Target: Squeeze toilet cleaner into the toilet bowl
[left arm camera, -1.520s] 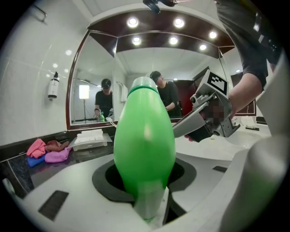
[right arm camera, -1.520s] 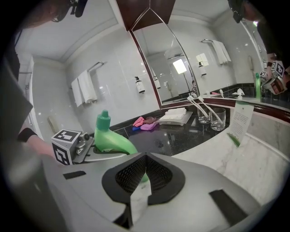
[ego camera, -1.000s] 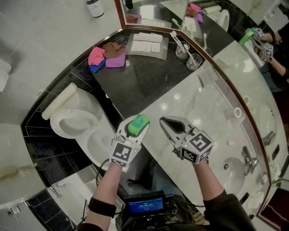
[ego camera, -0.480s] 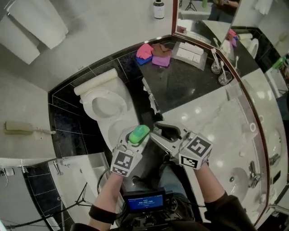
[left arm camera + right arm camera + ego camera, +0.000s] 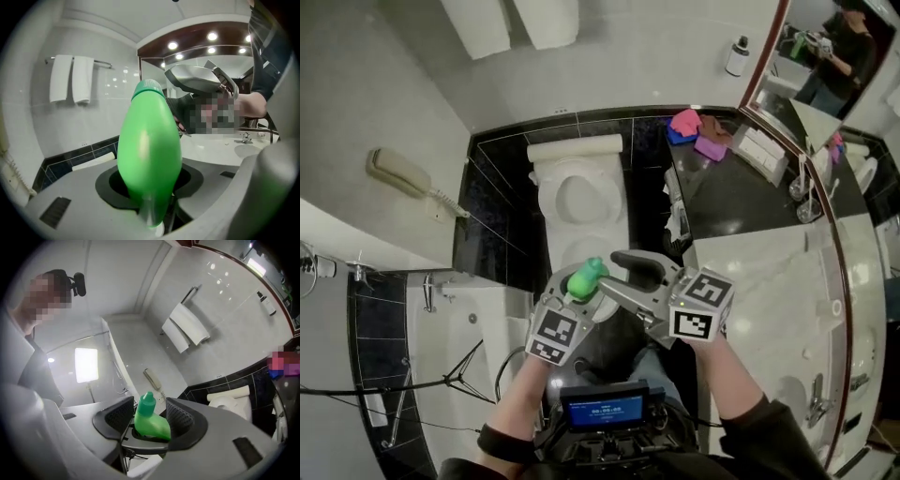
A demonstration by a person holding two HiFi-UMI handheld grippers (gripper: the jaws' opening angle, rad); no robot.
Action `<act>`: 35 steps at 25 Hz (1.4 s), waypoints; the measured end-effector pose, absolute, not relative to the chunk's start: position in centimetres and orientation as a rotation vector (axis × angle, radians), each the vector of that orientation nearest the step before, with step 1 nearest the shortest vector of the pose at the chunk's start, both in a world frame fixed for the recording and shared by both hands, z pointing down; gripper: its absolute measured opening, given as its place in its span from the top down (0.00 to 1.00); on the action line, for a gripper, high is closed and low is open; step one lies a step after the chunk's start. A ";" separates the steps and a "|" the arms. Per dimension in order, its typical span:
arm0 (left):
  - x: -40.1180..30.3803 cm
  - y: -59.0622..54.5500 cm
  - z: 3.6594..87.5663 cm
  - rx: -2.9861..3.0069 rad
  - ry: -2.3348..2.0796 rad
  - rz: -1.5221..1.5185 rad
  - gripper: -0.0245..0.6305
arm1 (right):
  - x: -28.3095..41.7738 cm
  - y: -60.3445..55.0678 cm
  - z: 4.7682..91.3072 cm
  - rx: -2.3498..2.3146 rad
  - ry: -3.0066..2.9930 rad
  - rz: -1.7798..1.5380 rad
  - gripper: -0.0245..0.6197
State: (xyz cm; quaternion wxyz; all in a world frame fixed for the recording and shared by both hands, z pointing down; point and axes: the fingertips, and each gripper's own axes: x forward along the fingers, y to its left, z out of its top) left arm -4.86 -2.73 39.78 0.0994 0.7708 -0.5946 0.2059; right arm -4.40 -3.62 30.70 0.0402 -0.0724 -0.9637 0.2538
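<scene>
while the person stands facing the toilet [image 5: 609, 223], the left gripper [image 5: 577, 292] is clamped on the belly of a green bottle of toilet cleaner [image 5: 585, 278], cap end pointing forward. the right gripper [image 5: 149, 417] has just been opening its jaws. they now stand wide on either side of the bottle's upper part, with the pads not pressing on it. the toilet bowl is uncovered and white, with no coloured liquid visible in it. the bottle is held short of it, near the toilet's front edge in the head view. a dark counter [image 5: 727, 202] with pink cloths [image 5: 697, 137] lies to the right. judged from this, the bottle is in hand and close to the toilet, but its cap looks still on. opening it, aiming over the bowl and squeezing are all left to do.
</scene>
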 end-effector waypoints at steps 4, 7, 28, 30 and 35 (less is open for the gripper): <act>-7.9 0.5 39.3 2.216 -1.820 0.606 0.70 | -7.8 -0.2 30.6 -0.326 -2.883 0.839 0.59; -9.6 2.1 39.3 2.167 -1.865 0.598 0.70 | -10.1 1.9 30.2 -0.394 -2.844 0.897 0.59; -12.3 3.1 38.6 2.143 -1.915 0.519 0.70 | -10.9 -0.2 29.6 -0.307 -2.869 0.883 0.60; -12.0 3.1 38.6 2.150 -1.909 0.529 0.70 | -10.6 -0.3 29.9 -0.304 -2.867 0.887 0.60; -11.3 3.0 38.7 2.159 -1.914 0.559 0.70 | -9.6 -0.8 30.6 -0.277 -2.862 0.896 0.60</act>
